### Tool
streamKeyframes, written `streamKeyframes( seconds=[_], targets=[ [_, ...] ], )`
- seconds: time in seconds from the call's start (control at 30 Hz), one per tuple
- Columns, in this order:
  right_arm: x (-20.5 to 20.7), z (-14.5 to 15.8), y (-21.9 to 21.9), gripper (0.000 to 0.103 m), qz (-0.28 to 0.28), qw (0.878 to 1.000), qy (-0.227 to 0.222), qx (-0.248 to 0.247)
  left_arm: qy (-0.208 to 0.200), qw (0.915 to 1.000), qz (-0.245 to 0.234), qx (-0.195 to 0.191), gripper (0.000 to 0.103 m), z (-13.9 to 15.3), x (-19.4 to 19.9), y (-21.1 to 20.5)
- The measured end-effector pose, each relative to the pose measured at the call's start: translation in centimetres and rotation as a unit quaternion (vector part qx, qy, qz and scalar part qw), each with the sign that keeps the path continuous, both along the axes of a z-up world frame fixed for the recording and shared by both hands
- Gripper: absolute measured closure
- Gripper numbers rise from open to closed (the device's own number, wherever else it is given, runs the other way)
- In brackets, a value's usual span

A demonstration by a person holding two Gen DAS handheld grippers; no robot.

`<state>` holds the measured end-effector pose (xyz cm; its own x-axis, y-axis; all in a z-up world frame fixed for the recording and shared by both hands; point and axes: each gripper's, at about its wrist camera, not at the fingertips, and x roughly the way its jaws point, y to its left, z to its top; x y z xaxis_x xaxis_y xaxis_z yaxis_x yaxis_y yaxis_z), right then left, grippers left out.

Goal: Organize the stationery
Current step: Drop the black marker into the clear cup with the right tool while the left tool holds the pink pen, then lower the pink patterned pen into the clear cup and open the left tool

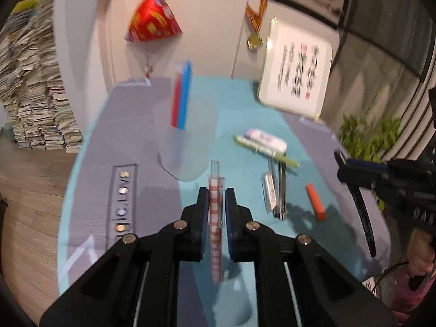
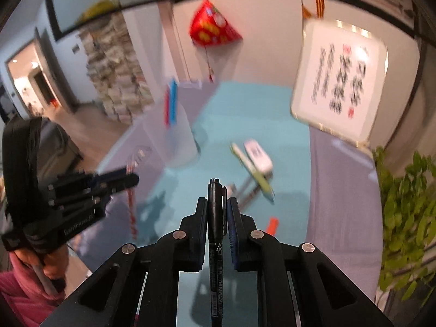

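My left tongs are closed on a red-and-white checked pen, gripped at mid-barrel with its clear end pointing to 12 o'clock; my right tongs are closed likewise on a black marker, cap end forward. Both are held above the desk.

Handling: both pens look light, stiff and smooth-sided, so I judge they could twist or slide between the pads. A hold near the middle, as now, keeps them balanced.

Destination, as I judge it: the clear pen holder at 12 o'clock in the left view and 11 o'clock in the right, already carrying a red and a blue stick. It looks thin-walled and light, so it may tip if a pen strikes the rim.

Remaining items lie at 1 to 2 o'clock of the left tongs: a white eraser, a green pen touching it, two slim metallic pens and an orange piece, apart from them.

Open room: bare cloth lies between the tongs and the holder. A framed calligraphy board leans at the far right edge, with a plant beyond the right edge.
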<state>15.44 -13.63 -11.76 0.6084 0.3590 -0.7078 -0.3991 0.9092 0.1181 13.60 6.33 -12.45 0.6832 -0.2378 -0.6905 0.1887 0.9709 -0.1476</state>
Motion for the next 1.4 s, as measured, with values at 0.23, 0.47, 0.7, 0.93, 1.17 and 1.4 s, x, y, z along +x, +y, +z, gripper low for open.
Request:
streamKeyframes(
  seconds=[0.23,0.47,0.7,0.93,1.17,1.4],
  targets=[
    [1.9,3.9,3.8,0.088,0.008,0.998,-0.041,0.041,-0.029,0.9987,0.037,-0.02,0.095,1.4,-1.8,2.9],
    [5.7,5.9,8.6,0.088,0.011,0.997,-0.048,0.051,-0.031,0.9979,0.049,-0.028,0.095,1.6,-2.4,4.8],
    [9.3,6.1,11.0,0.088,-0.016,0.994,-0.079,0.077,0.025,0.9984,0.034,-0.039,0.093,-1.5,-0.7,4.1],
    [12.5,5.1,11.1,0.088,-0.065,0.984,-0.108,0.125,0.063,0.9962,0.058,-0.016,0.064,-4.1,3.8,2.4],
    [13.6,4.1,10.3,0.088,-0.081,0.976,-0.137,0.147,0.115,0.9894,0.088,0.007,0.066,-7.1,6.6,2.7],
    [15.0,2.4,9.7,0.088,-0.092,0.974,-0.129,0.16,0.099,0.9902,0.095,0.027,0.091,-7.4,6.8,3.1]
  ],
)
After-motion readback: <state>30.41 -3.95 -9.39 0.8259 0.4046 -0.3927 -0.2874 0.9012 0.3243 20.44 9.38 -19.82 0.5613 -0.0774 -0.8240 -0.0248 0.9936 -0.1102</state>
